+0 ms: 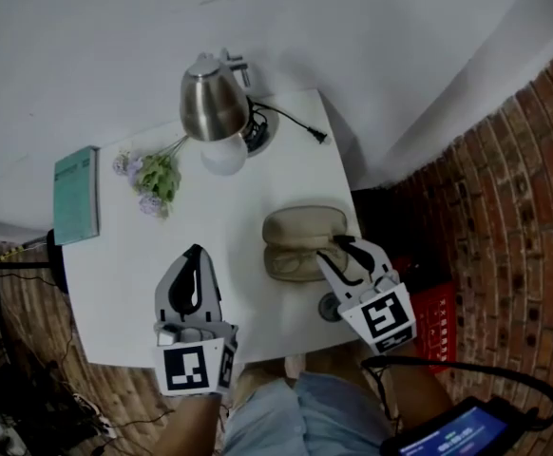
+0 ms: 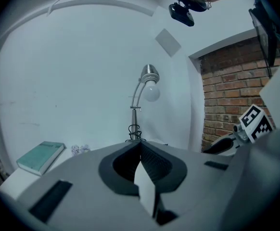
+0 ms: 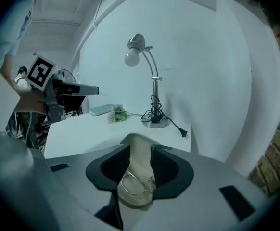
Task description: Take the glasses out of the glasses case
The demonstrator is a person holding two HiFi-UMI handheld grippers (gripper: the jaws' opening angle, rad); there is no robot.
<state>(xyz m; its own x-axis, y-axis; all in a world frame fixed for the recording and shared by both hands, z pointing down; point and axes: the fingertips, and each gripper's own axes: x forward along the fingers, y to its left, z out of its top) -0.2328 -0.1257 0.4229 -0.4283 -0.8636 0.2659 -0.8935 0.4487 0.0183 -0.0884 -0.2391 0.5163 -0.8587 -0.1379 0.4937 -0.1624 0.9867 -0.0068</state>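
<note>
Right claw open at beige oval glasses case
Wire-framed glasses between its jaws by desk's right edge; left claw closed

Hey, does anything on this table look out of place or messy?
Nothing spilled or broken. The silver desk lamp has its black power cord lying loose on the white table, plug connected to nothing. A small bunch of purple flowers lies flat, without a vase.
</note>
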